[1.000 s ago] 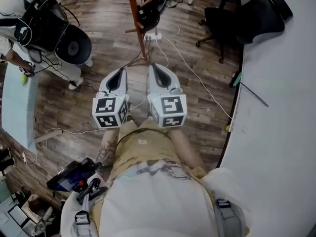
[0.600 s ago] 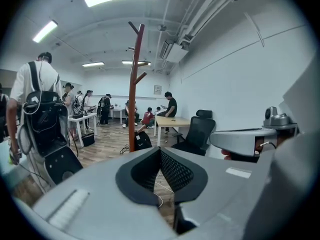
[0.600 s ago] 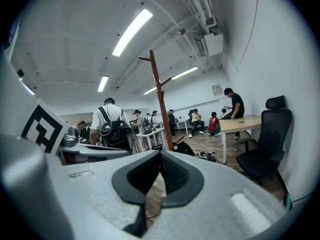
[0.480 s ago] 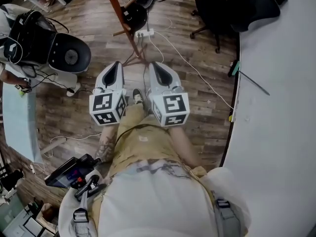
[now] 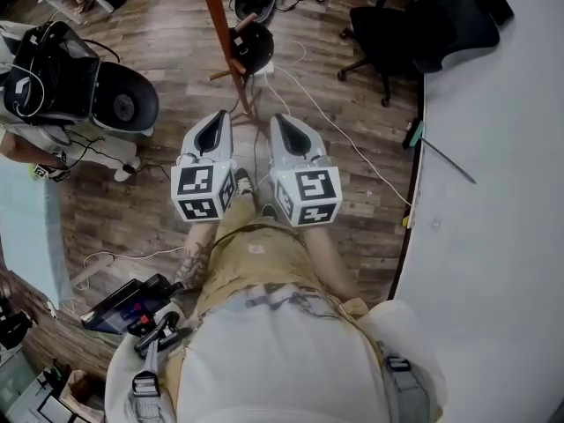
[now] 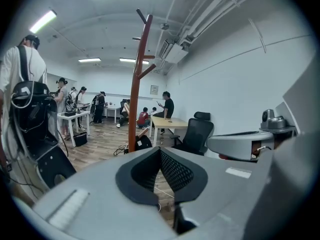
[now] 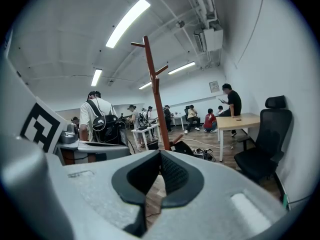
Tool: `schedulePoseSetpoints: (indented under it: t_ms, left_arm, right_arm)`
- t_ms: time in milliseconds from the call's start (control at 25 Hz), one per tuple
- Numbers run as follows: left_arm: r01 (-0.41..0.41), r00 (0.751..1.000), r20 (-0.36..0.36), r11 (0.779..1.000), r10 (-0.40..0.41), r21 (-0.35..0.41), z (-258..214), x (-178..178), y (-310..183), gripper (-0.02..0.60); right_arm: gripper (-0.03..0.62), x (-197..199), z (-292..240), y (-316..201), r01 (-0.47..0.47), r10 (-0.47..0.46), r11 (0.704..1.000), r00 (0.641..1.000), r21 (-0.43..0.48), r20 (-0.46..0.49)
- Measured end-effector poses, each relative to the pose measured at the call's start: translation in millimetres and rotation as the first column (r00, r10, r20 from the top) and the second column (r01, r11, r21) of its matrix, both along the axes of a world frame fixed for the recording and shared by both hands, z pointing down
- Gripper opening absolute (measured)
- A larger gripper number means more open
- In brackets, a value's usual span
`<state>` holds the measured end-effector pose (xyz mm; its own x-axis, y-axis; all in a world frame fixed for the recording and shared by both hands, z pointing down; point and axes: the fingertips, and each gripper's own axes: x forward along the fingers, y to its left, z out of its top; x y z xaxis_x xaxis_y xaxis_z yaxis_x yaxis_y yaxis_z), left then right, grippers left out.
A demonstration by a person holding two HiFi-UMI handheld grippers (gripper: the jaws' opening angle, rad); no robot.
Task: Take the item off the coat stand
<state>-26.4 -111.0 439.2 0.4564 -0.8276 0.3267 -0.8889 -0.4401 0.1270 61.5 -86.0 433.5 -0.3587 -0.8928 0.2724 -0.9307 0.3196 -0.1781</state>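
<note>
A reddish-brown wooden coat stand (image 5: 216,25) rises from the wood floor ahead of me. A black item (image 5: 252,48) hangs on one of its low pegs, near the floor. My left gripper (image 5: 216,118) and right gripper (image 5: 280,120) are held side by side, a short way short of the stand, both shut with nothing between their jaws. In the left gripper view the stand (image 6: 135,89) is straight ahead, with the black item (image 6: 144,142) at its foot. The right gripper view shows the stand (image 7: 156,99) and the black item (image 7: 184,148) just above the jaw tips.
A black office chair (image 5: 401,33) stands to the right of the stand, beside a long white table (image 5: 493,201). A person with a black backpack (image 5: 53,69) is at the left. A power strip and cables (image 5: 264,64) lie at the stand's base. More people and desks are farther back.
The head view has swung a little, and my shoe now shows between the grippers. The stand and black item sit slightly nearer the grippers. Both grippers stay shut.
</note>
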Motion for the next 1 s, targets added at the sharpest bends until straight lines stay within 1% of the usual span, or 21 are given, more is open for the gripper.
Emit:
schedulePoseSetpoints:
  t_ms: [120,200,280,360,480,560,640,800,1000]
  left_arm:
    - [-0.025,1.000,-0.009,1.000,0.025,0.002,1.6,-1.2,-14.3,0.002]
    - [-0.045,0.999,0.023,0.999,0.045,0.012,5.7,-7.1,-24.7,0.002]
    - [-0.058,0.997,0.055,0.998,0.057,0.011,15.7,-18.1,-34.6,0.002]
    - [-0.056,0.998,0.033,0.998,0.056,0.000,21.3,-31.2,-44.0,0.002]
    - [-0.047,0.999,-0.002,0.999,0.047,-0.017,26.8,-45.9,-56.6,0.002]
    - [-0.040,0.999,-0.006,0.999,0.040,-0.029,31.4,-52.1,-70.3,0.002]
    - [-0.033,0.999,-0.004,0.998,0.032,-0.048,37.7,-56.1,-83.3,0.002]
    - [-0.039,0.999,-0.002,0.995,0.039,-0.092,51.1,-49.2,-94.9,0.002]
    - [-0.029,1.000,0.001,0.995,0.029,-0.099,45.3,-40.0,-113.3,0.002]
  right_arm:
    - [0.000,-24.6,1.5,-21.1,0.047,-0.046,0.999,0.998,0.000,-0.032]
    - [0.000,-39.4,1.6,-37.8,0.068,-0.067,0.998,0.994,0.008,-0.089]
    - [0.000,-54.7,3.8,-53.0,0.088,-0.085,0.996,0.982,0.011,-0.166]
    - [0.000,-68.9,7.3,-65.4,0.096,-0.094,0.995,0.975,0.003,-0.203]
    - [0.000,-76.4,12.6,-81.2,0.070,-0.071,0.997,0.973,-0.013,-0.218]
    - [0.000,-79.0,19.0,-95.8,0.065,-0.070,0.997,0.970,-0.028,-0.232]
    - [0.000,-83.0,30.9,-107.2,0.076,-0.088,0.995,0.968,-0.059,-0.235]
    - [0.002,-76.4,52.8,-120.0,0.075,-0.099,0.991,0.965,-0.109,-0.244]
    - [0.002,-72.7,49.7,-137.5,0.088,-0.106,0.991,0.973,-0.100,-0.203]
